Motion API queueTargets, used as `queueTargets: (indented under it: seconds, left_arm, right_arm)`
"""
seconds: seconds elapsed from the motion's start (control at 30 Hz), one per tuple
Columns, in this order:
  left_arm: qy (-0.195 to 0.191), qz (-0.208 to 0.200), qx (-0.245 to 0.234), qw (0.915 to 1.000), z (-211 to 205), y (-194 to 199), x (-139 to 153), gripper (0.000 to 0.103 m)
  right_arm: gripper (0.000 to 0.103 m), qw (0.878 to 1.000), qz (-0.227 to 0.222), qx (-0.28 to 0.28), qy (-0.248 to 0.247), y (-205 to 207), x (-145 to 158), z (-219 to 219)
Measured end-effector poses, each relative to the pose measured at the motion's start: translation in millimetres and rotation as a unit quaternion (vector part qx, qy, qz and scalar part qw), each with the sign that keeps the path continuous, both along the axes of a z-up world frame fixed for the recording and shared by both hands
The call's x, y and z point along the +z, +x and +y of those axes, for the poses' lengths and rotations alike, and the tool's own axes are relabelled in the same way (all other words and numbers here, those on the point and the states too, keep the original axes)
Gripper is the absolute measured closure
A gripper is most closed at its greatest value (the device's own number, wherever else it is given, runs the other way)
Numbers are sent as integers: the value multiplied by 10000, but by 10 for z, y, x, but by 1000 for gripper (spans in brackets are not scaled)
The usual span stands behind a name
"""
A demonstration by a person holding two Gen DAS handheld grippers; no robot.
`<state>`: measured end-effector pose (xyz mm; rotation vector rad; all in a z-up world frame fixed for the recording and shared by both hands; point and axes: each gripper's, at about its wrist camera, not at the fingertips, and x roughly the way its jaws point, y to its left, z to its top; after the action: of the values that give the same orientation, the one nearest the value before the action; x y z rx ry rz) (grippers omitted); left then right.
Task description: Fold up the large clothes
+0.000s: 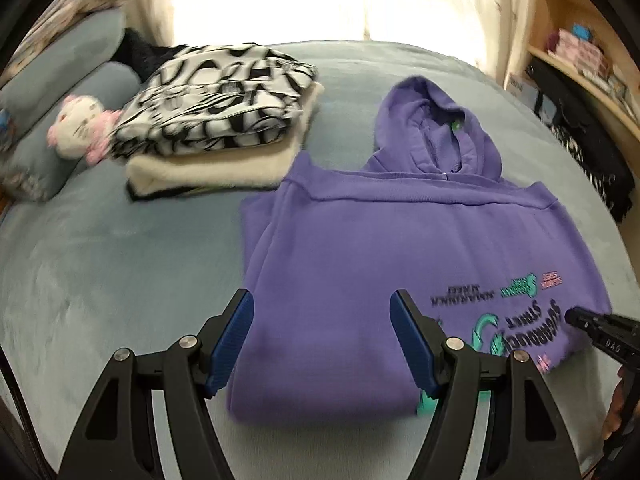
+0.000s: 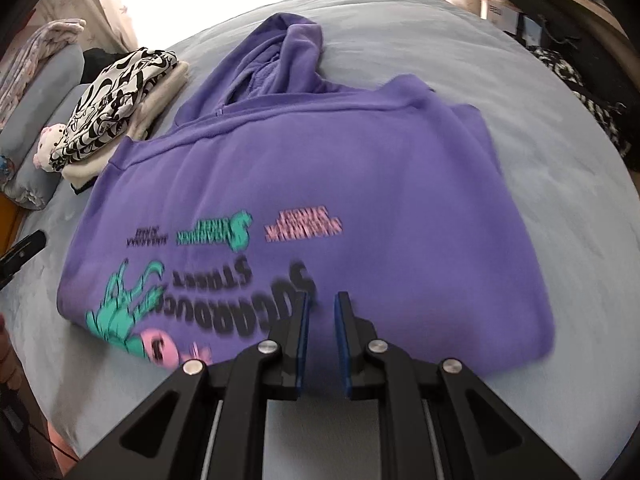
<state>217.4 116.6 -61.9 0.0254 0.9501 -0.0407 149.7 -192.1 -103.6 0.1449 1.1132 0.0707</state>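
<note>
- Grey-blue pillows stacked at about nine to ten o'clock in the left wrist view, against the head of the bed.
- White-and-pink plush toy leaning on the lower pillow, touching the edge of the folded pile.
- Pile of folded clothes near ten o'clock: black-and-white patterned garment on top, cream fuzzy garment under it (a dark edge peeking out below, too little visible to name).
- Left gripper at six o'clock, blue pads standing wide apart and holding nothing; near-left corner of the hoodie lying below the gap, not pinched.
- Purple hoodie spread flat on the grey-blue bedcover, centre to three o'clock, just beside the folded pile; hood pointing away toward twelve o'clock, sleeves tucked in, printed back facing up with teal, black and pink lettering (blurred, reading upside down).
- Right gripper at six o'clock in its own view, jaws nearly together with a narrow slit between the blue pads; purple fabric seen behind the slit, no fold visibly caught, blur making contact with the cloth hard to judge.
- Wooden shelves at two o'clock, dark patterned cloth hanging beneath them off the bed's far side.
</note>
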Motion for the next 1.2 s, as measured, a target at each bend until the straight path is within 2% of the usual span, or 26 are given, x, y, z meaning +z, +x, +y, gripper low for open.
queueTargets:
  seconds: [0.1,0.37,0.5,0.77,1.0,1.17,1.2]
  left_arm:
    - [176,102,-200,9996,-141,377,-67,34]
    - [304,325,-498,9978,-478,1469,-225,34]
    - [138,598,-569,9965,-671,2126,-353,34]
    - [-86,903,-166,9957,-823,3087,-680,34]
    - [-411,1047,109,9936,-808,3563,-940,34]
    - [-387,1008,45,9941,-909,3731,-1010,34]
    - [-356,941,-29,9949,-942,3745,-1003,47]
  right_arm:
    - [90,10000,-12,73,19,210,-14,29]
    - [90,9998,-152,135,56,907,81,-32]
    - [90,9993,-314,47,194,1309,186,-91]
    - [90,9969,-635,-87,455,1853,238,-132]
    - [90,9922,-613,-371,1023,1953,-57,-220]
    - [90,9934,-348,-320,1048,2008,-270,-194]
    - [90,9934,-354,-311,1049,2011,-265,-196]
